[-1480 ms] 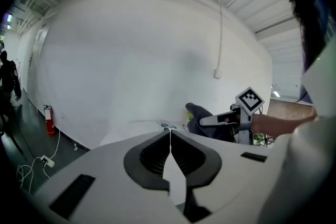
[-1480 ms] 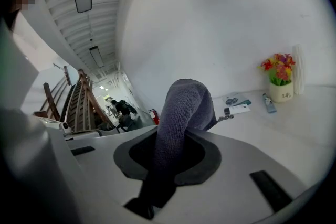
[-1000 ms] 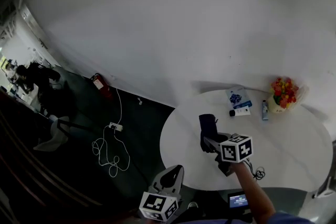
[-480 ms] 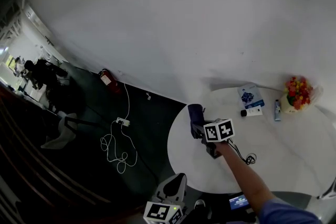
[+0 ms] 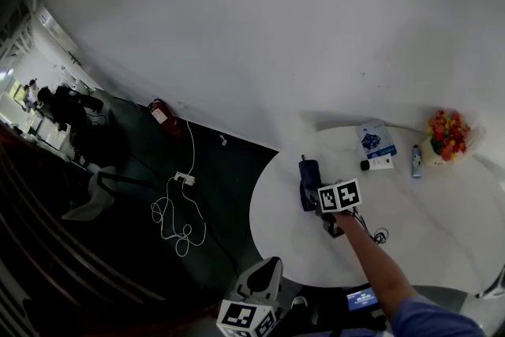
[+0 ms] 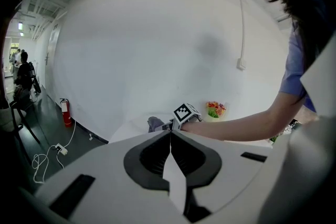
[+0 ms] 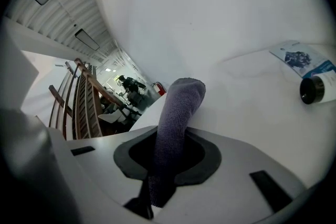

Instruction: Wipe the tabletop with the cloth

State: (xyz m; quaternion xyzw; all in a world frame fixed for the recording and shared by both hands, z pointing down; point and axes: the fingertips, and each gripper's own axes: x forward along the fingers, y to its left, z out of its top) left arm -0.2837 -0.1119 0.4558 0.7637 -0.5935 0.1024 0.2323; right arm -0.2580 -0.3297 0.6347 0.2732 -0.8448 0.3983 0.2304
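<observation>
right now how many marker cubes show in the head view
2. One cube is on the right gripper, over the round table, where it holds the cloth. The other cube is on the left gripper at the picture's bottom edge, off the table.

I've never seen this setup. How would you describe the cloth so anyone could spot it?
Start at the round white table beside the white wall. On its left part, the right hand-held gripper is shut on the cloth. It is the only soft, dark grey-purple thing there; the leaflet, tube, bottle and flowers sit along the far edge.
</observation>
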